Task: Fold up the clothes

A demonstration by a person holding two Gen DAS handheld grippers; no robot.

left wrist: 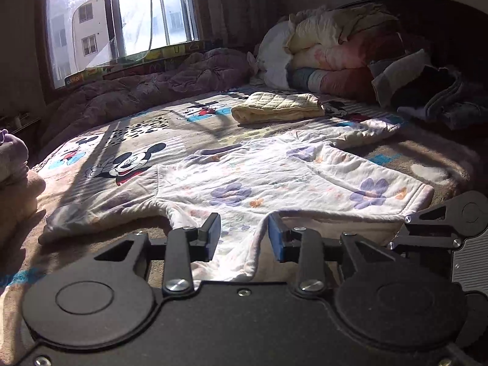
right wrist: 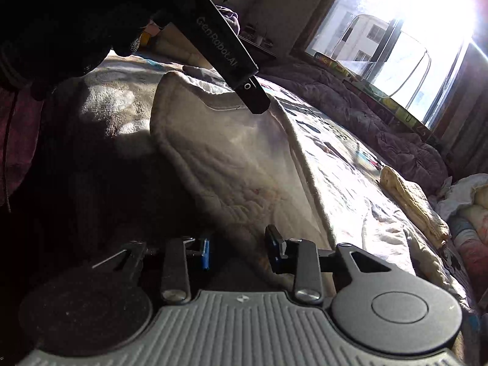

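Note:
A white long-sleeved top with purple flowers (left wrist: 274, 177) lies spread flat on the cartoon-mouse blanket (left wrist: 128, 140). My left gripper (left wrist: 245, 236) sits at its near hem; the jaws stand apart, with a fold of the hem lying loose between them. In the right wrist view the same top (right wrist: 228, 152) appears pale and sunlit. My right gripper (right wrist: 239, 250) is low at its near edge, jaws apart, with cloth reaching in beside the right pad (right wrist: 273, 248). The left gripper's black body (right wrist: 225, 52) crosses the upper left of that view, and a dark sleeve (right wrist: 61, 30) is behind it.
A folded yellow quilted cloth (left wrist: 277, 106) lies beyond the top. Piled bedding (left wrist: 335, 45) and dark folded clothes (left wrist: 442, 100) fill the far right. A purple quilt (left wrist: 152, 91) runs along the window (left wrist: 122, 15). Another cloth heap (left wrist: 12, 158) is at the left edge.

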